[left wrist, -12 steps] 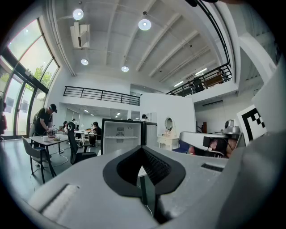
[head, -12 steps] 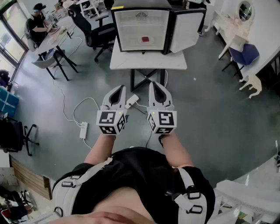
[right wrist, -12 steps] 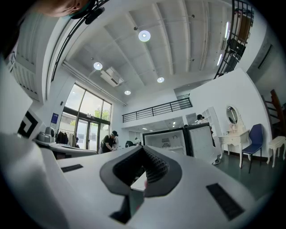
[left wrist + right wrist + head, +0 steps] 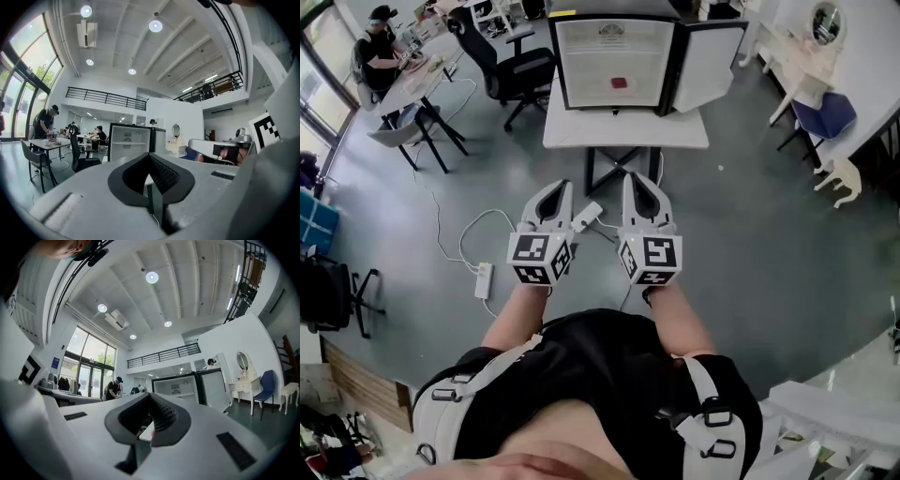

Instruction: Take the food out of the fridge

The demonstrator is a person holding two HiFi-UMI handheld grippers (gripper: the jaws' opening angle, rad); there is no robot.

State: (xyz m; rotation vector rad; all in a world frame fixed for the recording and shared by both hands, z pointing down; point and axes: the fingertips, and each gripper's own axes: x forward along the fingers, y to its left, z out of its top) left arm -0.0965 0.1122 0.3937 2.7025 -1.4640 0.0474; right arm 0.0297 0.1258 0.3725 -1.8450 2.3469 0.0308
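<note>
A small black fridge (image 4: 614, 56) stands open on a white table (image 4: 623, 129) at the top of the head view, its door (image 4: 708, 58) swung to the right. A red food item (image 4: 620, 82) lies on its white shelf. My left gripper (image 4: 555, 192) and right gripper (image 4: 637, 183) are side by side over the grey floor, well short of the table, both pointing toward the fridge. Both are shut with nothing between the pads. The fridge (image 4: 129, 140) shows far off beyond the left gripper (image 4: 151, 158), and the fridge (image 4: 180, 386) also beyond the right gripper (image 4: 150, 398).
A black office chair (image 4: 511, 66) stands left of the table, beside a desk (image 4: 412, 80) with a seated person (image 4: 380, 42). A power strip (image 4: 483, 279) and cables lie on the floor near my left gripper. A white dressing table (image 4: 802, 66), blue chair (image 4: 820, 117) and stool (image 4: 839, 183) are at the right.
The fridge and its table sit slightly lower and further right in the head view. Both grippers stay shut and side by side.
</note>
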